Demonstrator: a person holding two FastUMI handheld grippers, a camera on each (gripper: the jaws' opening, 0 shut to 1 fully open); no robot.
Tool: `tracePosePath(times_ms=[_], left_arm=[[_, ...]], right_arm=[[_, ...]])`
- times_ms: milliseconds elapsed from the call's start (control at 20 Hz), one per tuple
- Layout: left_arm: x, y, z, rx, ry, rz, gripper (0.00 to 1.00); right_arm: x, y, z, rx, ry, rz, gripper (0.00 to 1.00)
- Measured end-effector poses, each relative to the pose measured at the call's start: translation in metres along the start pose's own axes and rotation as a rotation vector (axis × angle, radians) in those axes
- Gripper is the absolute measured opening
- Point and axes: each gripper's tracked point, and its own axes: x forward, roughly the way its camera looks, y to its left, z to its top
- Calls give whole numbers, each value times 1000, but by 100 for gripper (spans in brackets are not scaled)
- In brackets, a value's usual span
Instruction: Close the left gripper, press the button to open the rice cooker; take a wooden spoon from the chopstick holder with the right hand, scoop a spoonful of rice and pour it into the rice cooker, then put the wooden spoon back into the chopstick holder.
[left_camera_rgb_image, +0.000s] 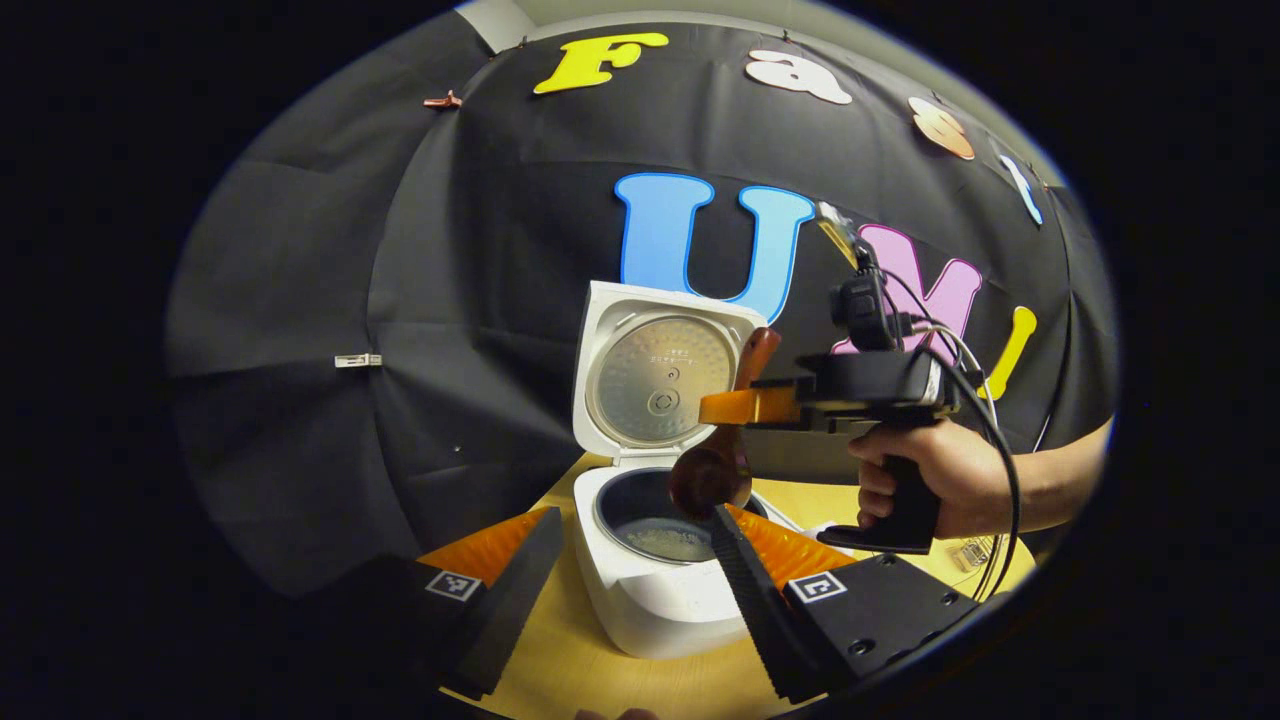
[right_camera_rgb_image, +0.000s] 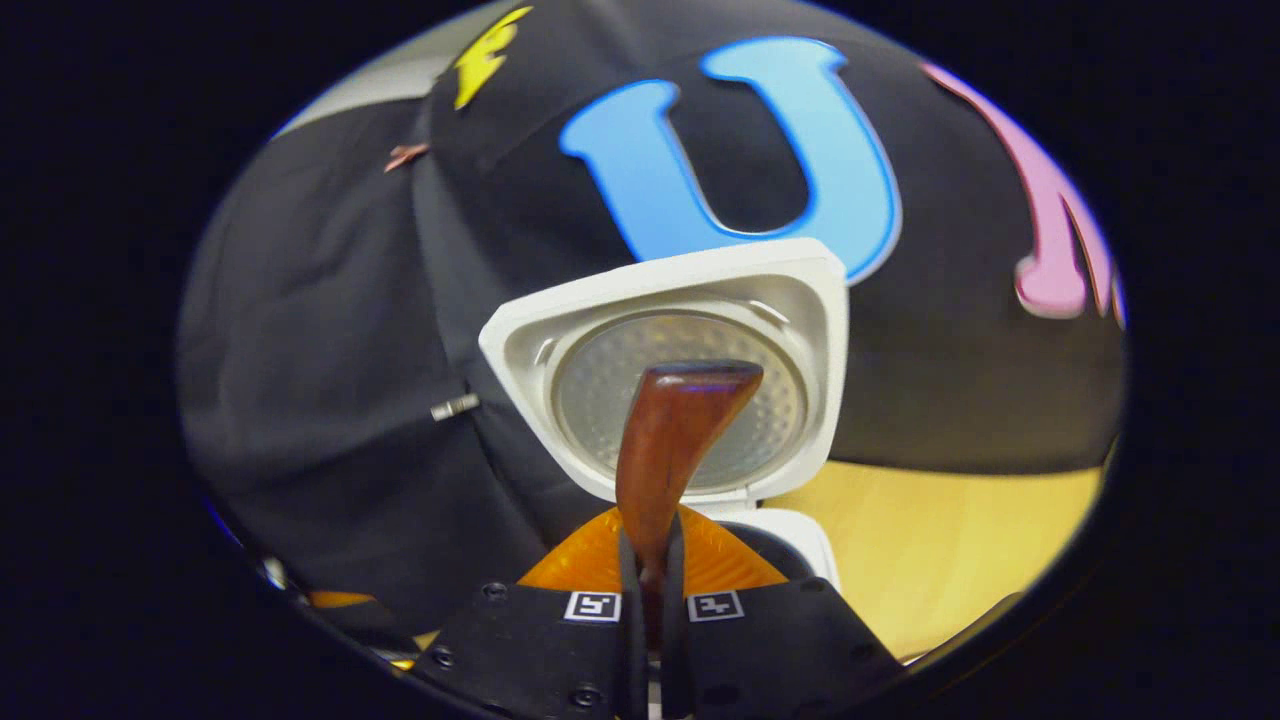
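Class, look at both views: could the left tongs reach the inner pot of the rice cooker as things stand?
Probably yes: the lid stands open, and the left tongs are open just before the pot. The wooden spoon, held by the right tongs, partly crowds the opening.

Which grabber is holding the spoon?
The right gripper, shut on the wooden spoon over the rice cooker. The left gripper is open, holding nothing.

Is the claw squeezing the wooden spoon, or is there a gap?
Touching. In the right gripper view, the right claw has both fingers pressed against the wooden spoon handle, with no gap on either side.
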Motion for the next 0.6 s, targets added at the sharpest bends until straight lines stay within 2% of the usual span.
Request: tracePosePath(times_ms=[350, 500, 600], left_arm=[[-3, -17, 16, 43, -21, 9, 95], [1, -29, 24, 62, -33, -2, 95], [6, -40, 29, 66, -37, -10, 95]], right_arm=[[-31, -49, 16, 496, -66, 10, 10], [-70, -84, 39, 693, -141, 24, 10], [-109, -121, 48, 741, -189, -2, 10]])
